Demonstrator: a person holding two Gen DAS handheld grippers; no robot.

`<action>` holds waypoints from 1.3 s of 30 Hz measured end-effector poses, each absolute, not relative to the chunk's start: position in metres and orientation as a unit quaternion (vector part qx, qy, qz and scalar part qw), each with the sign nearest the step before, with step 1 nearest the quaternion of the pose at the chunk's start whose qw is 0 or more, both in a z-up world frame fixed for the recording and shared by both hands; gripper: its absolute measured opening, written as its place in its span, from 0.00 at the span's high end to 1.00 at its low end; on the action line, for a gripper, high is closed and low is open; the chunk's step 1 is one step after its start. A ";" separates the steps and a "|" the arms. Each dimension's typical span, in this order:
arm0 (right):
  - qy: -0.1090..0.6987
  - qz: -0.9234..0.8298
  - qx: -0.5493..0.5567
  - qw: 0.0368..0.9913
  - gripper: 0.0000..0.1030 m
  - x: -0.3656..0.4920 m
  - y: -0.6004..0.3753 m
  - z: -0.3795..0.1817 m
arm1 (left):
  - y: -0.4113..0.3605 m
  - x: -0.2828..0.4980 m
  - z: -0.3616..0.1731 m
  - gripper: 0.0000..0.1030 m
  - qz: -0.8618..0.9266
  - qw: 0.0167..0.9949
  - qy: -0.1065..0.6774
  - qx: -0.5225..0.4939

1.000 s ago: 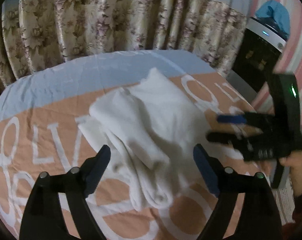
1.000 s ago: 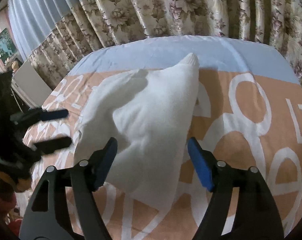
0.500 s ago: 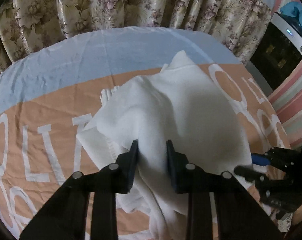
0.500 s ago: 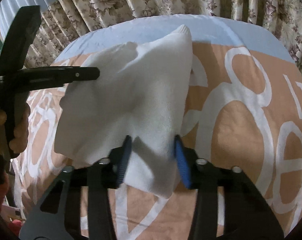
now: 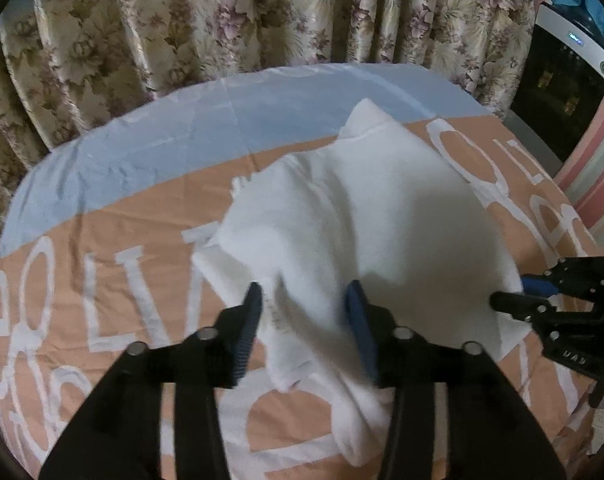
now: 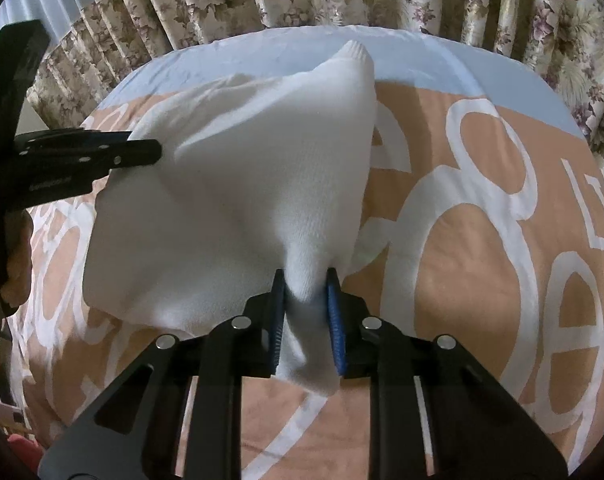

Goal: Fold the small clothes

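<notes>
A white knitted garment lies bunched on the orange and blue bed sheet. My left gripper stands over its near edge with the jaws apart, cloth lying loose between them. My right gripper is shut on a pinched fold of the same garment and lifts that edge off the sheet. The right gripper also shows at the right edge of the left wrist view. The left gripper shows at the left of the right wrist view, at the garment's far edge.
Flowered curtains hang behind the bed. A black appliance with a white top stands at the far right. The sheet carries large white letters.
My left gripper had closed on the cloth half a second ago and has now opened. My right gripper has closed tight on the garment's edge and lifted it.
</notes>
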State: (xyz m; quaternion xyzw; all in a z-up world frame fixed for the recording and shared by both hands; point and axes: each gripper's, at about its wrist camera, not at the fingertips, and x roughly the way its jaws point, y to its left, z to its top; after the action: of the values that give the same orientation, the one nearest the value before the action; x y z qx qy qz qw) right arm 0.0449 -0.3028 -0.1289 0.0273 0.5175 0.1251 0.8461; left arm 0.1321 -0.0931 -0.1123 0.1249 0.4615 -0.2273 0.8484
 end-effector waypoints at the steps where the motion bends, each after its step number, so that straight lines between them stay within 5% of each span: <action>1: 0.517 0.126 0.027 0.847 0.75 0.044 -0.302 -0.126 | -0.092 0.129 -0.109 0.46 -0.221 0.852 0.457 0.129; 8: 0.491 0.127 0.011 0.862 0.52 0.031 -0.291 -0.098 | -0.080 0.090 -0.093 0.22 -0.178 0.867 0.434 0.169; 13: 0.452 0.112 -0.021 0.885 0.11 0.016 -0.281 -0.068 | -0.060 0.059 -0.084 0.06 -0.132 0.878 0.427 0.168; 15: 0.427 0.099 -0.036 0.898 0.03 0.009 -0.278 -0.053 | -0.049 0.048 -0.074 0.02 -0.109 0.888 0.418 0.156; 39: 0.365 -0.007 0.028 0.931 0.03 -0.081 -0.257 0.014 | 0.011 -0.060 0.014 0.02 -0.060 0.921 0.384 0.002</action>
State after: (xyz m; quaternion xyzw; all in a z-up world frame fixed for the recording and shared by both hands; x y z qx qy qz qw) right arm -0.0814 -0.2570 0.0141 0.0279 0.3651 -0.0072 0.9305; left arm -0.0597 0.0110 0.0136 0.0024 0.3839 -0.0597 0.9214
